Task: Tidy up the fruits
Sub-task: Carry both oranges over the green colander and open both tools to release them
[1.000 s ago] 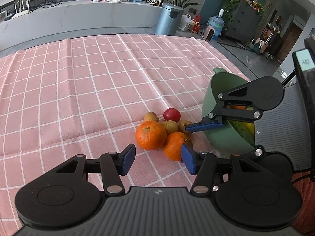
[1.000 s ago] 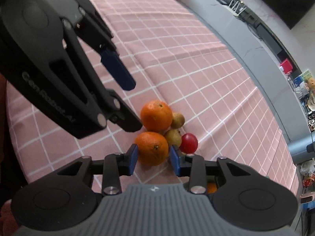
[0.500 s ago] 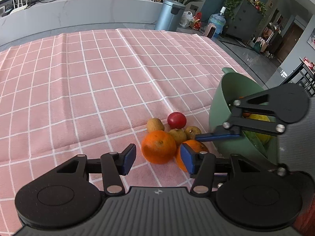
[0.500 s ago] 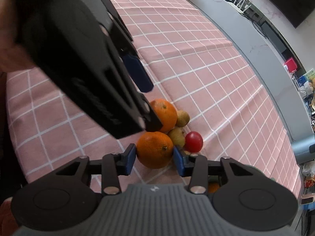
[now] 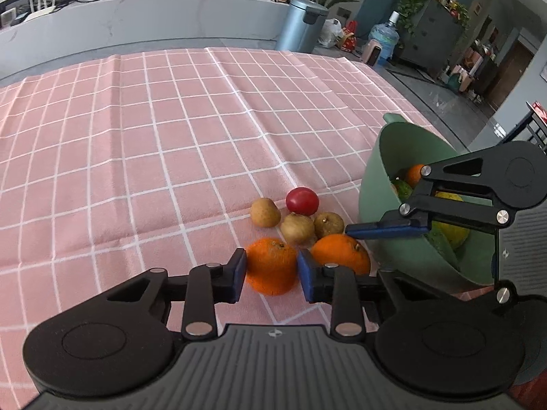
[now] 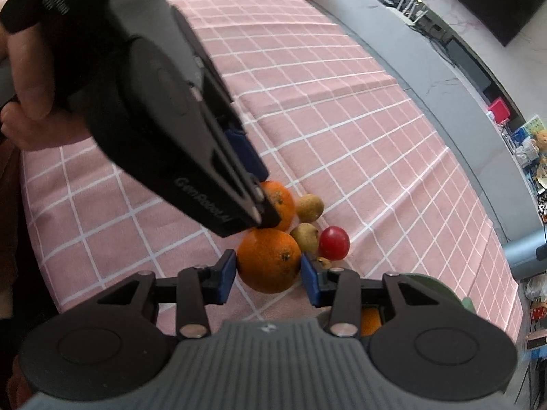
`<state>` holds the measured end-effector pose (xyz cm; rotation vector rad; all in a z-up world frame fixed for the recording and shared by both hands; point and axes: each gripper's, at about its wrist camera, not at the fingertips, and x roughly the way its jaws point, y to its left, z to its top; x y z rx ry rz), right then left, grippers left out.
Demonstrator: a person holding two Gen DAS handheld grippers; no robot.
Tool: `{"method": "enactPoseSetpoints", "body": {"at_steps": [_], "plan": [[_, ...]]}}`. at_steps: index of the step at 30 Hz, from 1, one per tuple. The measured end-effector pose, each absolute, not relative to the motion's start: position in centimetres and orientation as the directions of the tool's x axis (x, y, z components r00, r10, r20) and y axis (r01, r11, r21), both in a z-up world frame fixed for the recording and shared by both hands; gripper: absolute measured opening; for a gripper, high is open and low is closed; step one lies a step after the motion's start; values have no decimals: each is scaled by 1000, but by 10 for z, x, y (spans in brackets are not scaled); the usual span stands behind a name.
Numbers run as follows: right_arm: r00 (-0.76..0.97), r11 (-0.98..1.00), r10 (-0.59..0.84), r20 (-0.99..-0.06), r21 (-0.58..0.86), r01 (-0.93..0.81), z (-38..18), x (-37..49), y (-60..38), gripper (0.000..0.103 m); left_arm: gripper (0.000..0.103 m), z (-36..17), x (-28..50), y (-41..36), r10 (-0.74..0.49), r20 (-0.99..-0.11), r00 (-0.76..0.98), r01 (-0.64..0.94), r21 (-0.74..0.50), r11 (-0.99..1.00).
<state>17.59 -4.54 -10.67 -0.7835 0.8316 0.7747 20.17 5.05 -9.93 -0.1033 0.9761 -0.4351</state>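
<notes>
Pink checked tablecloth point(image 5: 171, 143) covers the table, fruit clustered near its right edge. Left gripper point(image 5: 271, 268), whose jaws have just been closing, clamps one orange point(image 5: 271, 264); right gripper point(image 6: 268, 270) pinches the neighbouring orange point(image 6: 268, 261). Both are round, dimpled and bright. Lifting either may nudge the small brown fruits point(image 5: 296, 228) and red tomato point(image 5: 302, 201) rolling away from the green bowl point(image 5: 386, 184).

A table under a pink checked tablecloth point(image 5: 143, 143) carries a green bowl point(image 5: 379, 184) at its right edge. Beside it, touching in a cluster, lie two oranges point(image 5: 271, 264), a red fruit point(image 5: 302, 200), perhaps a tomato, and three small brownish fruits point(image 5: 265, 212).
</notes>
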Motion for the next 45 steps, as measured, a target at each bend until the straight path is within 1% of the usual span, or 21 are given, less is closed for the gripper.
{"method": "enactPoseSetpoints", "body": {"at_steps": [6, 9, 13, 20, 26, 29, 33, 37, 41, 45], "plan": [[498, 569, 309, -810, -262, -779, -92, 165, -57, 38, 33, -86, 184, 58, -386, -766, 514, 240, -304, 922], [521, 623, 327, -788, -236, -746, -83, 160, -65, 38, 33, -78, 171, 63, -393, -744, 541, 195, -344, 919], [550, 662, 338, -764, -223, -716, -72, 150, -76, 38, 33, -64, 156, 66, -413, -715, 564, 176, -385, 906], [609, 742, 341, -716, -192, -642, -49, 139, -108, 37, 33, -37, 145, 46, -442, -677, 589, 221, -390, 894], [653, 789, 297, -697, -206, -578, -38, 132, -143, 38, 33, -21, 150, 10, -499, -647, 577, 311, -391, 866], [664, 814, 262, -700, -210, -542, -37, 133, -161, 38, 33, -20, 156, -6, -516, -647, 562, 345, -384, 857], [659, 855, 223, -718, -180, -486, -41, 139, -189, 38, 33, -23, 166, -29, -534, -653, 538, 385, -373, 844], [641, 878, 203, -740, -152, -453, -51, 143, -208, 38, 33, -31, 173, -49, -533, -680, 503, 421, -346, 838], [587, 878, 237, -774, -89, -471, -63, 148, -215, 38, 33, -43, 179, -65, -511, -723, 465, 444, -308, 841], [517, 889, 281, -808, 17, -457, -76, 154, -218, 38, 33, -53, 186, -73, -457, -770, 445, 455, -245, 856]]}}
